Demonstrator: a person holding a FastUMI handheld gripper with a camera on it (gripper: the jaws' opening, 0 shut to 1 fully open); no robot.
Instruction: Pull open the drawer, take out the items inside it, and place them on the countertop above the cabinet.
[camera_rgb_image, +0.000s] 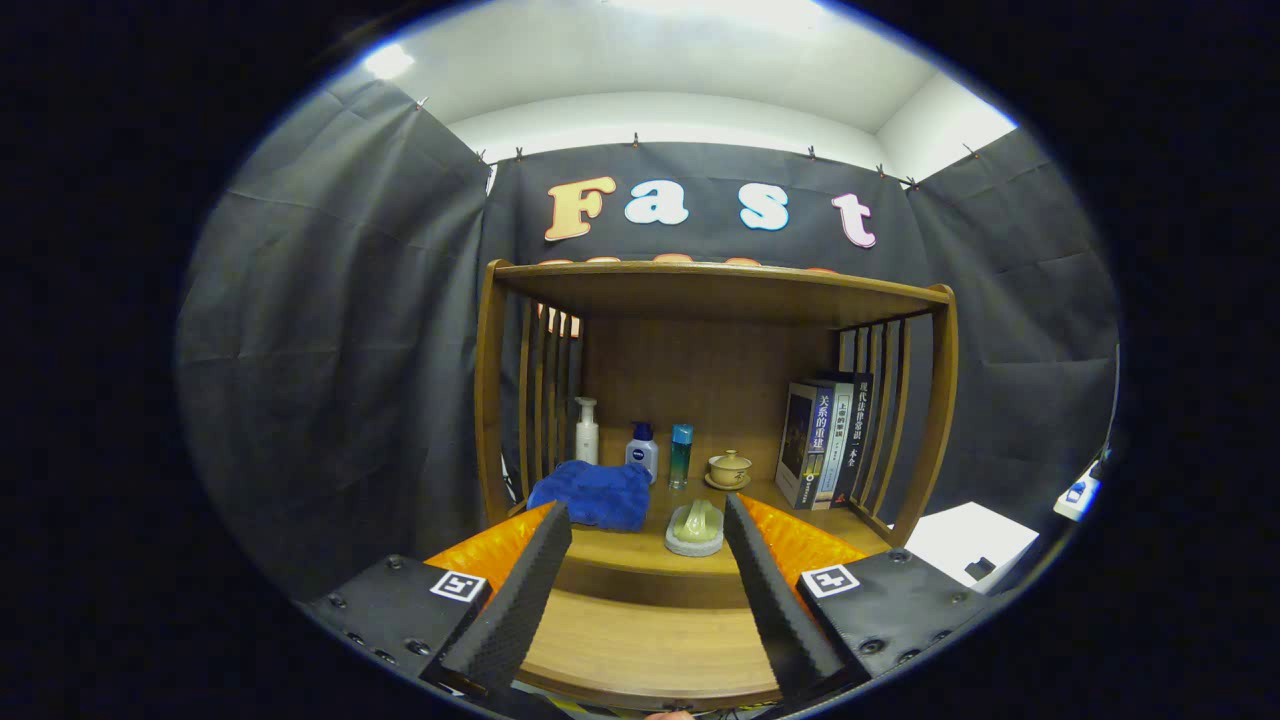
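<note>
1. The claw (648, 520) stands wide open and holds nothing; its two fingers (520, 590) spread apart over the front of the wooden tabletop (640, 640).
2. Each finger base carries one square black-and-white marker tag (458, 585), two in all.
3. Writing: the spines of the books (825, 440) bear Chinese characters, too small to make out surely. The blue-capped bottle (642, 448) has a round dark label whose wording is too small to tell.
4. The soap dish (695, 528), one, lies on the tabletop just ahead of the fingertips, between them. A pale green bar lies in it, its long axis running away from the claw toward the cabinet's back panel.
5. One blue cloth (592, 494) lies crumpled on the tabletop just beyond the left fingertip, beside the dish.
6. Along the back stand three bottles: a white pump bottle (587, 430), the blue-capped bottle and a teal bottle (681, 455), all upright.
7. One lidded cup on a saucer (729, 468) sits right of the teal bottle.
8. About three books stand upright against the right-hand slats (880, 400).
9. A step in the wood (640, 580) crosses between the fingers; whether it is the drawer front I cannot tell.
</note>
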